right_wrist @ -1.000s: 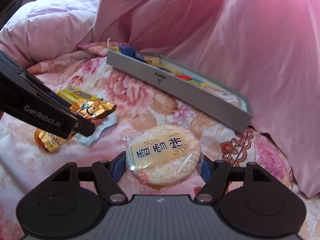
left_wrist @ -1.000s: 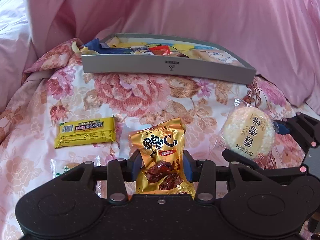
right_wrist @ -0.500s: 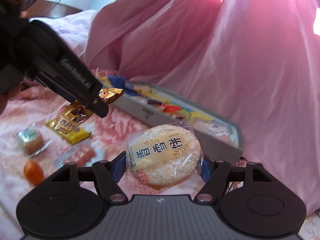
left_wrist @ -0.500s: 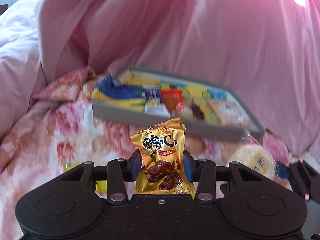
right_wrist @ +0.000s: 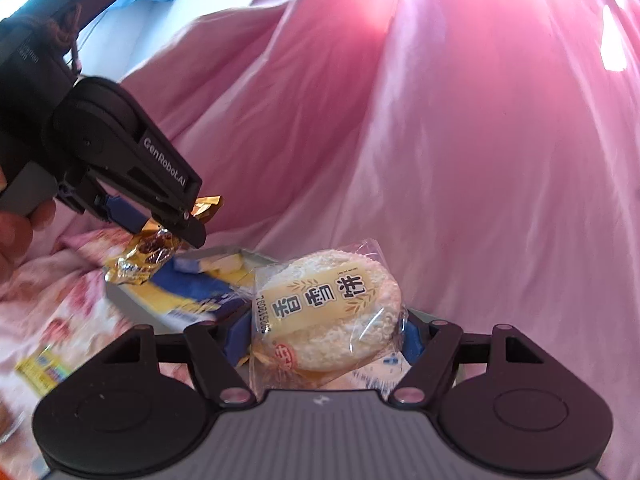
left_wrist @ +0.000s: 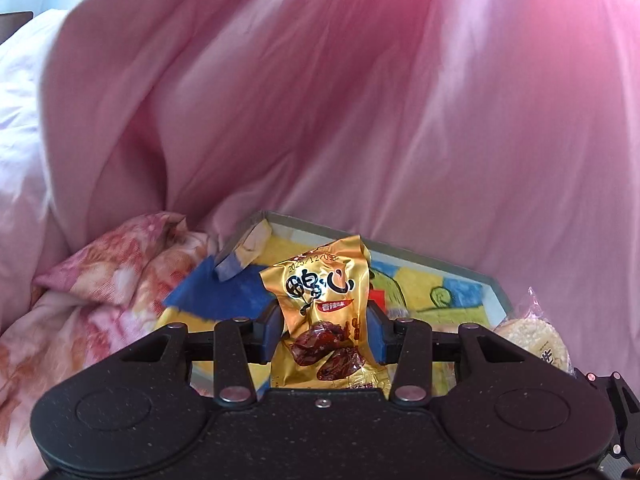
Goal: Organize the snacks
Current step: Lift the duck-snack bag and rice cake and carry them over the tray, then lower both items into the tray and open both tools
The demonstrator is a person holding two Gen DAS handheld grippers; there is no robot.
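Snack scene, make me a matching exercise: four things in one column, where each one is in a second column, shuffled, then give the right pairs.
Things:
1. gold snack packet
2. round rice cracker
3. grey tray
4. pink quilt

Places:
A. heaped up behind the tray
B. clamped in the right gripper
C. on the floral bedspread, holding wrapped snacks
D. clamped in the left gripper

Pairs: 1-D, 2-B, 3-C, 4-A
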